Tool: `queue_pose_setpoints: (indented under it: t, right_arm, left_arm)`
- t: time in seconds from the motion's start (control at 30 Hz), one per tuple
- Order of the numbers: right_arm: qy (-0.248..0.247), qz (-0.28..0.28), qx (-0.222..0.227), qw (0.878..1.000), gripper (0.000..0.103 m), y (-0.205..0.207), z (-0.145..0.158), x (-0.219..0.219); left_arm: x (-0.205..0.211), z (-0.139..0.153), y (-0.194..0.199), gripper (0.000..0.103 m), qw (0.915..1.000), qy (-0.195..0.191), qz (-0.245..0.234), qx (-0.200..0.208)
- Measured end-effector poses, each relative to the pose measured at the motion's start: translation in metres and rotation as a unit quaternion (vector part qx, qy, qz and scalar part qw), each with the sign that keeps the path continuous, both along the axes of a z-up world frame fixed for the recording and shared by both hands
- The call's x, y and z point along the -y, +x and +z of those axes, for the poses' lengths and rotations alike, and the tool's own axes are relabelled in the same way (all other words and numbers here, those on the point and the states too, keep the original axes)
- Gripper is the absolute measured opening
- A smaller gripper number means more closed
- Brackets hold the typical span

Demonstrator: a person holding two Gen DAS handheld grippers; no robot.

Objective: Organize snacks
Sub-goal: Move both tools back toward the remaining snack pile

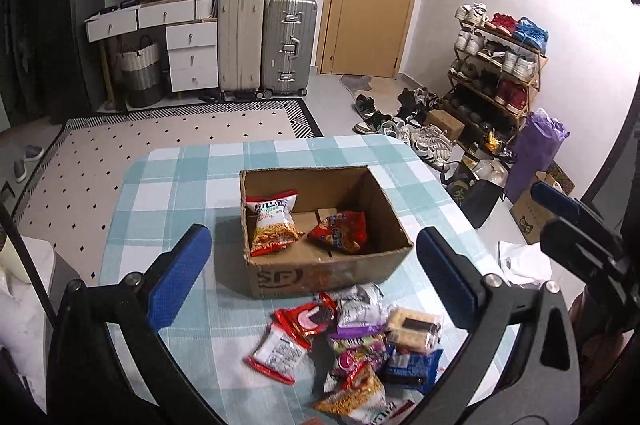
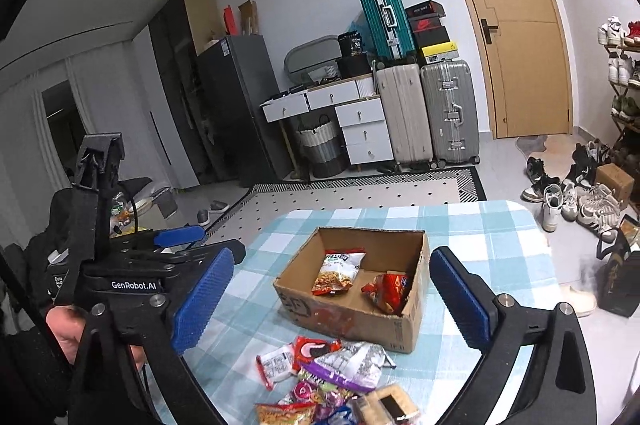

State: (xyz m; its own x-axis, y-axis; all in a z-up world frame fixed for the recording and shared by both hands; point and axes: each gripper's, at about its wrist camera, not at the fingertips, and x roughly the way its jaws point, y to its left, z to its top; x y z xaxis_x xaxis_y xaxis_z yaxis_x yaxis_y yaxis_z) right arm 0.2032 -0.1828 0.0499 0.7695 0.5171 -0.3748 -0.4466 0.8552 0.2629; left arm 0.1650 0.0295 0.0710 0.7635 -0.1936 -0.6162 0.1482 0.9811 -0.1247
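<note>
Both tools, left tool (image 1: 314,273) and right tool (image 2: 332,299), spread empty. Two snack bags (image 1: 274,225) lie in the cardboard box (image 1: 320,275); a snack pile (image 1: 352,349) waits at six o'clock on the counter (image 1: 168,193).

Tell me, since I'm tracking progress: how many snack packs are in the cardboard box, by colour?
White-and-orange pack: 1
Red pack: 1
Total in the cardboard box: 2
</note>
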Motion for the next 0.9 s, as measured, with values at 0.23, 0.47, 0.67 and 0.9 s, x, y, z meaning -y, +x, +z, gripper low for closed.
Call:
queue_pose_setpoints:
  t: [0.23,0.47,0.67,0.9]
  right_arm:
    - [-0.003,-0.009,0.01,1.0,0.102,-0.037,0.001,0.014]
    - [-0.003,-0.011,0.009,1.0,0.102,-0.066,-0.012,0.023]
    - [-0.015,-0.013,0.006,1.0,0.102,-0.084,-0.03,0.024]
    - [-0.04,-0.01,-0.001,0.999,0.102,-0.099,-0.054,0.017]
  left_arm:
    - [0.006,0.001,-0.032,0.102,1.0,-0.001,0.001,0.004]
    - [0.01,-0.014,-0.066,0.102,0.9999,0.009,0.009,-0.005]
    - [0.01,-0.036,-0.085,0.102,0.9997,0.004,0.013,-0.019]
    - [0.008,-0.067,-0.101,0.102,0.9992,-0.008,0.022,-0.034]
